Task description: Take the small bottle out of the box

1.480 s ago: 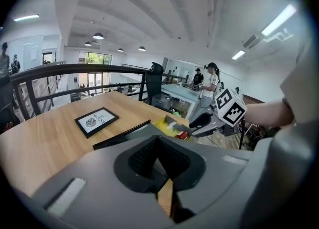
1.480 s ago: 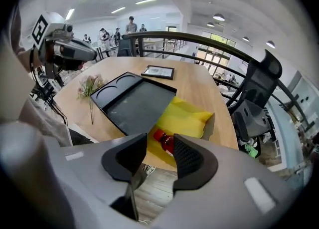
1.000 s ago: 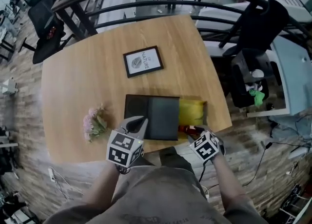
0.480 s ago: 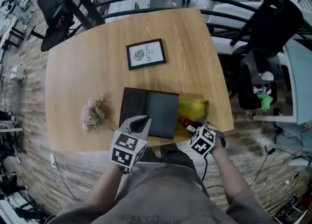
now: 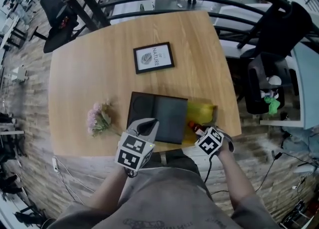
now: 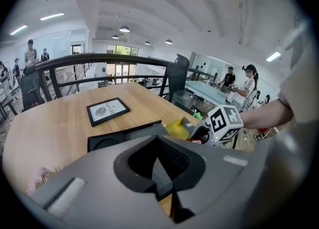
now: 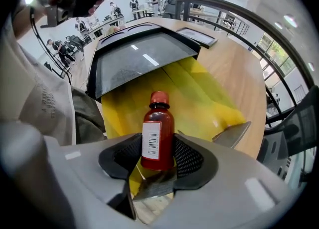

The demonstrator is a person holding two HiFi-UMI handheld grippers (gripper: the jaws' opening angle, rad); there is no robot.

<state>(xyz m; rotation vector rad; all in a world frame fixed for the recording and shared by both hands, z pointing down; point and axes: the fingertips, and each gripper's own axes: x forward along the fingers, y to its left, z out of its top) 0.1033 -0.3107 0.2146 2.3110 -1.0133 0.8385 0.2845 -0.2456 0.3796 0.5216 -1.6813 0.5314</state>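
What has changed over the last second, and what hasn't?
The right gripper has barely shifted, but its jaws are opening, with the bottle upright between them in the box. The left gripper, lid, frame and flowers are as before.

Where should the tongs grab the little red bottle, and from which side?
Grab the small bottle round its straight middle, where the label is, not the narrow cap. It stands upright in the box, so come in level from the person's side, away from the dark lid. The right tongs have it between their opening jaws, likely not yet clamped.
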